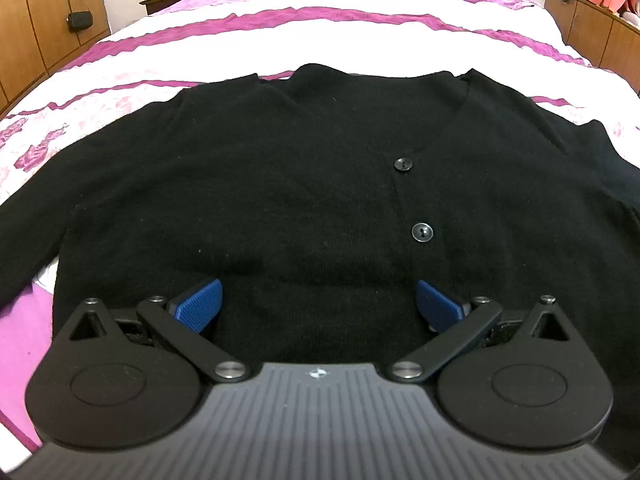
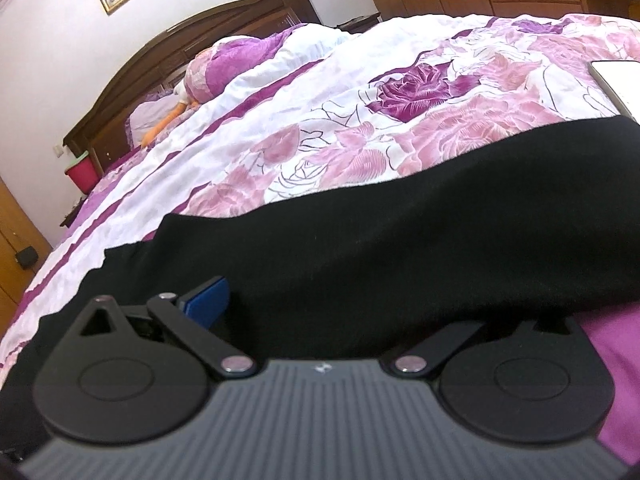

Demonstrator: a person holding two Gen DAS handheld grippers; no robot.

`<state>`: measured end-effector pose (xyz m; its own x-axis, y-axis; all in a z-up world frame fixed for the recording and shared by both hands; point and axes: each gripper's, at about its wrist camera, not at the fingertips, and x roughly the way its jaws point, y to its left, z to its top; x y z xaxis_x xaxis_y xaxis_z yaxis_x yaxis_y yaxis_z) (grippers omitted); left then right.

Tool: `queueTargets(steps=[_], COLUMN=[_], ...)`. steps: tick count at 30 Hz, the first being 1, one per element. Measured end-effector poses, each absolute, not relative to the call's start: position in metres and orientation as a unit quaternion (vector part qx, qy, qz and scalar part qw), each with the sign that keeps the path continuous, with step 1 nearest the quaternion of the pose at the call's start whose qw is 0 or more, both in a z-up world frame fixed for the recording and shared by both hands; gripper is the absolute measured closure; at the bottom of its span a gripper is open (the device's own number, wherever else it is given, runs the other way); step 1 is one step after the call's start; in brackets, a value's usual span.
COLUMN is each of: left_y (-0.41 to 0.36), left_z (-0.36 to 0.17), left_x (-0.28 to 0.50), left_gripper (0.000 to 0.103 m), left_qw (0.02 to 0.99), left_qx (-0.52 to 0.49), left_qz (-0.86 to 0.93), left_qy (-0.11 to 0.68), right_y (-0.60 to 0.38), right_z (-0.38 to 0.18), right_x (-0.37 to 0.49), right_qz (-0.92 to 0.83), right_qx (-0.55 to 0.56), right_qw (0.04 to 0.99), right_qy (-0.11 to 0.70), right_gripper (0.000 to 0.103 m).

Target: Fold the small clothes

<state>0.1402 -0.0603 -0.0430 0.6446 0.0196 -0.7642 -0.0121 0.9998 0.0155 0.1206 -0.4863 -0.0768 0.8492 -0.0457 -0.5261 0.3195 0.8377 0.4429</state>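
A bed (image 1: 360, 36) with a pink-and-purple rose-print cover serves as the work surface, and every place here is given from the black cardigan (image 1: 280, 184) spread flat, front up, across its near end. The garment looks laid out this way so that its sleeves and hem can be turned inward; no fold shows yet, and the task appears to be at its start. Beyond the cardigan's neckline lies a long stretch of bare cover running to the pillows and the dark headboard (image 2: 192, 44), the widest room for sliding or lifting cloth. To the cardigan's far right a flat white object (image 2: 616, 80) sits on the cover just past the end of the sleeve (image 2: 420, 216); what it is cannot be made out. The left gripper (image 1: 318, 306) hangs over the cardigan's lower front, near the hem and below the two buttons (image 1: 422, 233), its blue pads spread wide and grasping nothing. The right gripper (image 2: 316, 308) sits low at the near edge of the sleeve, one blue pad (image 2: 206, 304) showing and the other hidden under the cloth; the arms stand apart, so the sleeve seems to lie loose between them, unpinched. The sleeve's far edge lies clean against the print, a likely fold line.
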Motion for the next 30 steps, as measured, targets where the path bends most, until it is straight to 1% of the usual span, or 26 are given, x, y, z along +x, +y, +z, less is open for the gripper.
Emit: queueTargets(steps=[7,10,12,13,14,15,16,18,20,24,30], left_y=[-0.063,-0.062,-0.06,-0.06,-0.06,-0.06,-0.06,-0.059,-0.058,-0.055,-0.045], left_z=[-0.047,-0.048,-0.049,-0.049,-0.05,-0.05,-0.05,-0.05,-0.049,-0.044,-0.034], left_x=[0.142,0.143,0.144,0.144,0.144,0.143,0.143,0.142,0.14,0.135,0.127], left_gripper=[0.0,0.0,0.0,0.0,0.0,0.0,0.0,0.0,0.0,0.0,0.0], left_qw=[0.906,0.905,0.904,0.904,0.905,0.905,0.906,0.906,0.908,0.91,0.912], left_qx=[0.015,0.014,0.011,0.01,0.01,0.01,0.011,0.01,0.01,0.013,0.004], left_qz=[0.006,0.003,0.001,0.0,-0.001,-0.002,-0.003,-0.004,-0.007,-0.013,-0.011], left_qy=[0.423,0.426,0.427,0.427,0.426,0.425,0.424,0.422,0.419,0.415,0.411], right_y=[-0.498,-0.497,-0.495,-0.495,-0.495,-0.496,-0.497,-0.498,-0.499,-0.496,-0.469], right_z=[-0.076,-0.071,-0.068,-0.067,-0.066,-0.066,-0.064,-0.061,-0.057,-0.044,-0.011], right_x=[0.118,0.115,0.111,0.11,0.108,0.107,0.105,0.103,0.104,0.101,0.096], right_qz=[-0.097,-0.114,-0.128,-0.134,-0.14,-0.143,-0.147,-0.156,-0.158,-0.134,-0.083], right_qx=[0.314,0.311,0.298,0.292,0.287,0.285,0.282,0.275,0.266,0.244,0.203], right_qw=[0.916,0.918,0.923,0.925,0.927,0.928,0.928,0.93,0.932,0.944,0.965], right_qy=[0.23,0.218,0.207,0.204,0.199,0.195,0.191,0.187,0.187,0.174,0.145], right_gripper=[0.0,0.01,0.027,0.03,0.036,0.045,0.05,0.075,0.087,0.094,0.096])
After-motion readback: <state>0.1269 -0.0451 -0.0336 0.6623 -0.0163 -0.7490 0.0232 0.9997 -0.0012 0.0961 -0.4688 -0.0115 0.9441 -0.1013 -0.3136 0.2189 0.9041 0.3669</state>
